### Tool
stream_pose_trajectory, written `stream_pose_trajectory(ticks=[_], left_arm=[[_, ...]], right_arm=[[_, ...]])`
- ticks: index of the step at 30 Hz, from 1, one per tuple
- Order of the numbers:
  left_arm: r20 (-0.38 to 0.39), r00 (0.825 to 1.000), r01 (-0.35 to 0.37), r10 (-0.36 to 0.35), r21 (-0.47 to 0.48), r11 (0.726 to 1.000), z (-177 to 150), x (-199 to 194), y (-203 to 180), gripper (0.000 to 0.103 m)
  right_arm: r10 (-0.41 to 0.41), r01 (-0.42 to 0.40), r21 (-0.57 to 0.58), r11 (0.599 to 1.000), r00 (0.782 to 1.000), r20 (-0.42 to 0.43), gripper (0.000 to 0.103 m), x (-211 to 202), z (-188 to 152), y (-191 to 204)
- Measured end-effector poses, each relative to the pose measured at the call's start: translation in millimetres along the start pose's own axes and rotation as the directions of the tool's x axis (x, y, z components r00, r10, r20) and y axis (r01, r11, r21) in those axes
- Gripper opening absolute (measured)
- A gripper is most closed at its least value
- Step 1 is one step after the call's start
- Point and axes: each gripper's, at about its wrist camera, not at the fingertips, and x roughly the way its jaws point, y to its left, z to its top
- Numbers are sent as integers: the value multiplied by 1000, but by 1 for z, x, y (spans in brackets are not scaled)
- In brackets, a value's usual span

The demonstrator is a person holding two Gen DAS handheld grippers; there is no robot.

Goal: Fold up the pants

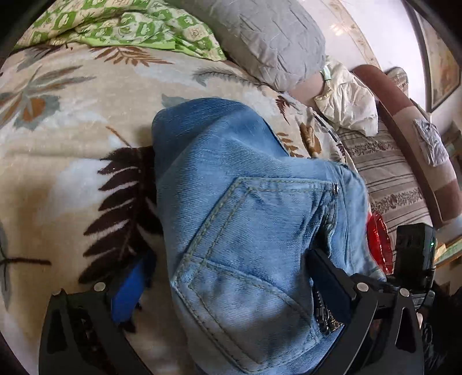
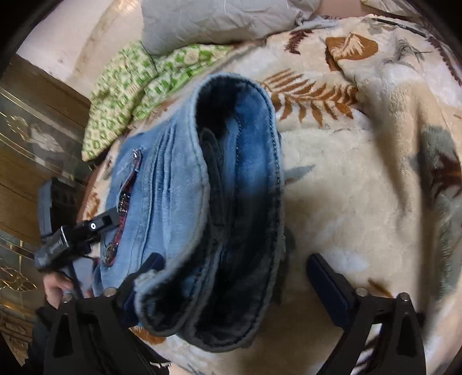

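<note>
Light blue jeans lie folded into a thick bundle on a leaf-patterned blanket, back pocket up. My left gripper is open, its fingers standing wide on both sides of the bundle's near end. In the right wrist view the jeans show their stacked folded edges, dark inside. My right gripper is open, its left finger touching the bundle's edge and its right finger apart over the blanket. The left gripper's body shows at the far side of the jeans.
A green patterned cloth and a grey pillow lie at the head of the bed. A striped sofa with a cream cloth stands to the right. A red object lies by the jeans. A wooden cabinet stands left.
</note>
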Motion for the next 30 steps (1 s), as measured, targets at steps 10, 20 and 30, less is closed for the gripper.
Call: stream_pose_trajectory(ticks=[10, 20, 30], left_arm=[[-61, 998, -3, 2, -14, 1000, 8, 5, -2, 103], [-19, 999, 37, -36, 29, 999, -1, -6, -12, 47], [28, 1000, 11, -12, 33, 999, -6, -8, -17, 45]], right_arm=[[35, -35, -5, 999, 999, -34, 103, 9, 7, 10], [23, -23, -30, 999, 1000, 11, 61, 8, 1, 18], [36, -33, -51, 998, 997, 64, 54, 7, -5, 17]])
